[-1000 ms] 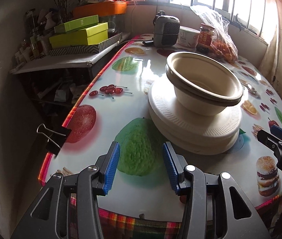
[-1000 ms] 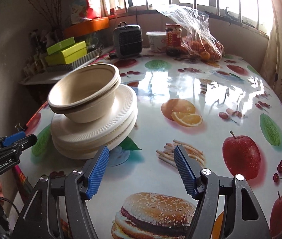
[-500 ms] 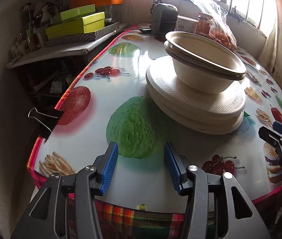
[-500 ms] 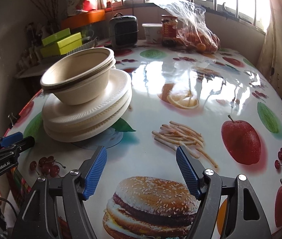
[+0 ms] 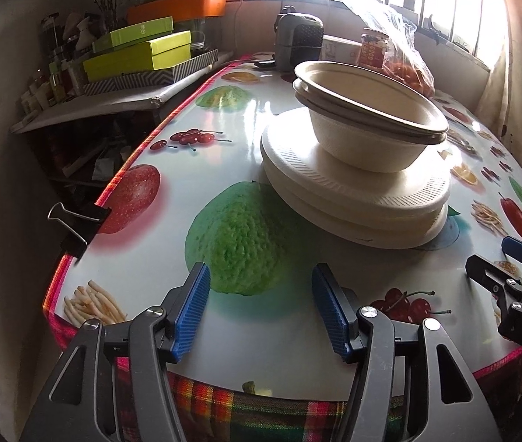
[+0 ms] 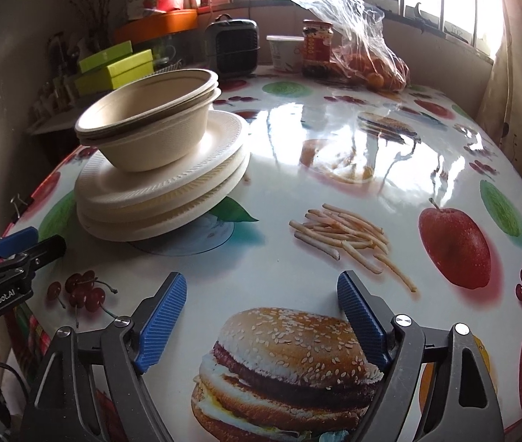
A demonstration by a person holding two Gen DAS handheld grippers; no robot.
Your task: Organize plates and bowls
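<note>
Both grippers have drawn back from the stack since one second ago, so more of the near desk edge and its plaid cloth now shows below them; the stack itself has not moved.

On the left, the left gripper [image 5: 261, 305] hovers over the near edge of the desk [image 5: 224, 121] with its jaws wide apart and nothing between them. A black binder clip [image 5: 76, 228] bites the desk's left rim. In the middle stands the task's thing: the plates [image 5: 356, 199], three or so piled not quite squarely, carry two nested bowls [image 5: 367, 118] on top, near the desk's front-left part. On the right, the right gripper [image 6: 262, 313] also hangs with jaws wide and empty, above a printed burger.

The plates and bowls already lie gathered in one pile. This fits a sorting that is finished, and equally a mixed pile that waits to be taken apart by kind; the pictures do not settle which.

The plates look like white moulded pulp, matte, with ribbed rims. The bowls are beige, thin-walled and light, with rolled lips, so they could tip easily. The desk cover is glossy and slippery.
</note>
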